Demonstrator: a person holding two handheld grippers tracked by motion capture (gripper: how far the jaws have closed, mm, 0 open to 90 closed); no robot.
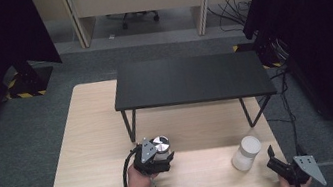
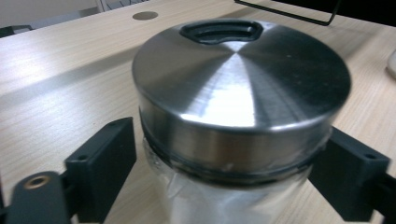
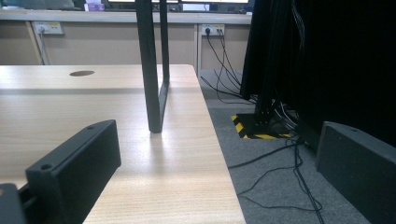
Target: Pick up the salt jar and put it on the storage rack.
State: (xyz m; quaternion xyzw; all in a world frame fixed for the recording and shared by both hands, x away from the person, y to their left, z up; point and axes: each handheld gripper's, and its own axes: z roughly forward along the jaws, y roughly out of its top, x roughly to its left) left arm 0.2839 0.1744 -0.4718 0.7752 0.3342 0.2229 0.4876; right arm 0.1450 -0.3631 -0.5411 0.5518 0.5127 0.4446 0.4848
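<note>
A glass jar (image 1: 161,144) with a brushed steel lid (image 2: 243,88) stands on the wooden table (image 1: 90,136), in front of the black shelf. My left gripper (image 1: 161,158) reaches around it from the near side. In the left gripper view my left gripper (image 2: 231,140) has one black jaw against each side of the jar, just under the lid. My right gripper (image 1: 276,161) hovers at the table's near right corner, beside a white canister (image 1: 246,152). In its own view my right gripper (image 3: 219,135) is open, with nothing between the jaws.
A low black shelf (image 1: 192,79) on thin metal legs (image 3: 150,70) stands across the far half of the table. Right of the table's edge (image 3: 219,154) lie grey carpet, loose cables (image 3: 285,172) and a dark curtain (image 3: 327,56).
</note>
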